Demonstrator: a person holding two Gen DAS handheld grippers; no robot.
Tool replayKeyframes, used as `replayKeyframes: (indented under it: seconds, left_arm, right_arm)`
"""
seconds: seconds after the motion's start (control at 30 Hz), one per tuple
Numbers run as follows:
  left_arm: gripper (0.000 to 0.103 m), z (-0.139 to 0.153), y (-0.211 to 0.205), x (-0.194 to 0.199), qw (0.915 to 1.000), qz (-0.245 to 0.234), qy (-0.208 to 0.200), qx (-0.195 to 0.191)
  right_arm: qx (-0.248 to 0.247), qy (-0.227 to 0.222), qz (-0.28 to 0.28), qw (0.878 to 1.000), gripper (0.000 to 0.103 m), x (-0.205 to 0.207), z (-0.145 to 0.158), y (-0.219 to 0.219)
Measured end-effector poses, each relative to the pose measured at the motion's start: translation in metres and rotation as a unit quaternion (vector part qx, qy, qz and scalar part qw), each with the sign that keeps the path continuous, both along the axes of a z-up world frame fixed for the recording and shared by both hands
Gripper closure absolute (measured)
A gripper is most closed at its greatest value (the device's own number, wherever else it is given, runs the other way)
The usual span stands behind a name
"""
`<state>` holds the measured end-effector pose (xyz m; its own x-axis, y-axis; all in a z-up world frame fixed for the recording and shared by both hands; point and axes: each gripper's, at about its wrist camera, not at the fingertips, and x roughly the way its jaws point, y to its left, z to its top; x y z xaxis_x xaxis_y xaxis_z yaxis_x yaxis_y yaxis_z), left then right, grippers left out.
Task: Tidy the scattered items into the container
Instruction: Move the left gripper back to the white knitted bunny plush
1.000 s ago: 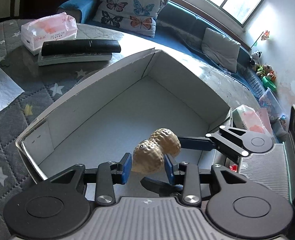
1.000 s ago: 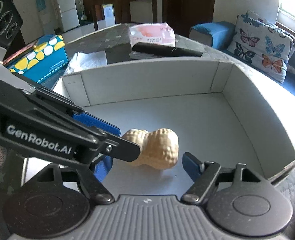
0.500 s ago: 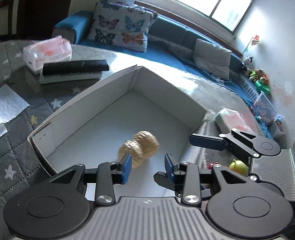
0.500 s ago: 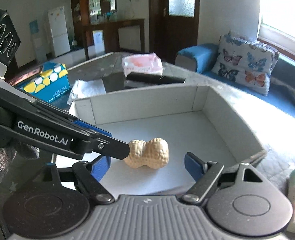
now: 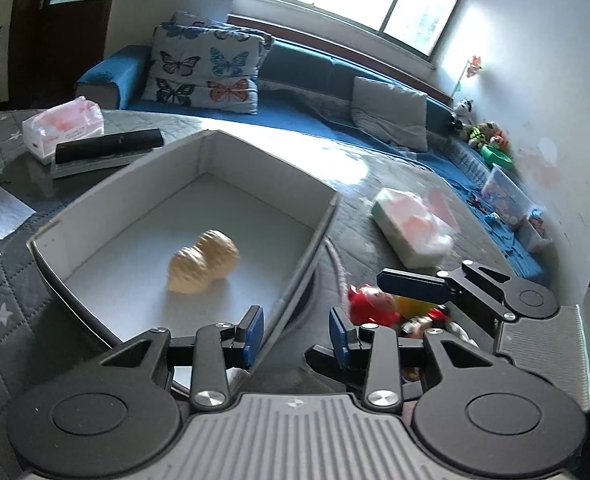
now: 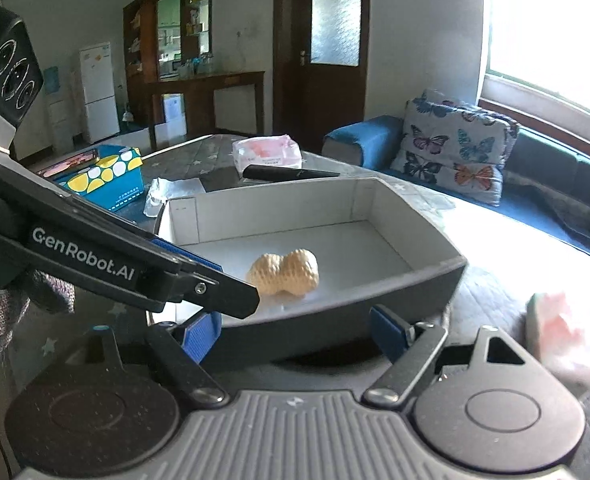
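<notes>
Lying loose inside the box (image 5: 107, 196), the peanut toy (image 5: 203, 262) clears every wall; both grippers' fingers (image 5: 253, 334) gape empty.

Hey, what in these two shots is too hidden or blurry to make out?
- Left wrist view: the red toy and what lies beside it are blurred and partly covered by the right gripper.
- Right wrist view: the pink pack is motion-blurred and cut by the right edge.
- Right wrist view: the left gripper hides the box near corner.
</notes>
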<state>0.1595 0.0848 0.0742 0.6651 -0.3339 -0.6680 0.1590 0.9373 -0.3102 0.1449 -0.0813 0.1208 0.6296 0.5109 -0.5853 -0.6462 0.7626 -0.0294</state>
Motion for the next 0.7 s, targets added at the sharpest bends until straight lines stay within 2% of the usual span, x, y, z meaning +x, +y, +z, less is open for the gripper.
replayKeyframes:
  seconds: [0.33,0.5,0.7]
  left_arm:
    - [0.064,-0.018,-0.037,-0.020,0.9992,-0.035,0.010,-0.012]
    - [0.064,-0.032,-0.048,-0.022,0.9983,-0.047,0.026,-0.022]
    - [0.064,-0.043,-0.059,-0.021,0.9971,-0.060,0.038,-0.027]
  right_arm:
    - [-0.013,-0.024,-0.041,0.999,0.020,-0.052,-0.007,-0.040]
    - [-0.025,-0.021,-0.064,0.997,0.020,-0.072,-0.020,-0.061]
    - [-0.029,-0.004,-0.096,0.995,0.020,-0.077,-0.033,-0.085]
